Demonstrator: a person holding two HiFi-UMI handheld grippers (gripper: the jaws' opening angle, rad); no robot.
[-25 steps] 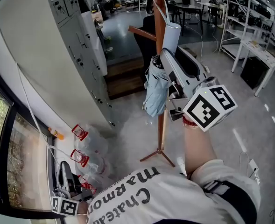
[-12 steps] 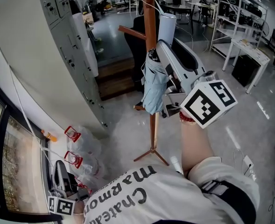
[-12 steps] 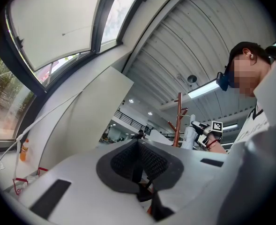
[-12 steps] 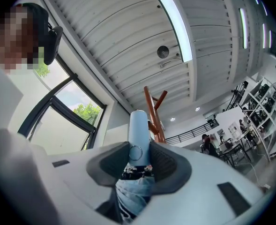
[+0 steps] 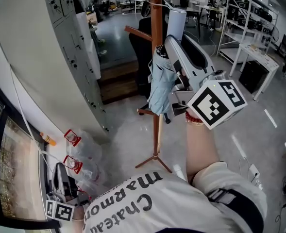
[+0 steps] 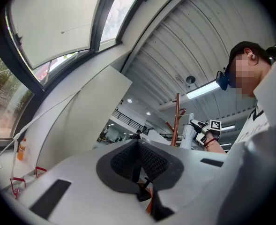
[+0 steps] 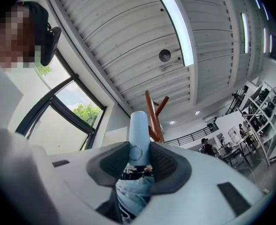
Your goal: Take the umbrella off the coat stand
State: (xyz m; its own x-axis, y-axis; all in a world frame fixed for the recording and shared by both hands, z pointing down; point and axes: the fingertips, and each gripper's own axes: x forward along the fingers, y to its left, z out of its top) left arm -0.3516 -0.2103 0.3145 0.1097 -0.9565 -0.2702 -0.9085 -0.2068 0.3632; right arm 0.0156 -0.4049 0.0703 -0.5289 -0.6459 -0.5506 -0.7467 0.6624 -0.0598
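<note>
Coat stand in all three views

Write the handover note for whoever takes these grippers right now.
Right gripper: shut on the umbrella's pale blue handle, raised beside the coat stand.
Left gripper: shut, empty, low at the person's left side.
Umbrella: folded, hanging close against the stand's pole; what hooks it there can't be made out.
Done: handle gripped.
Left: lift the umbrella free and bring it away from the stand.
</note>
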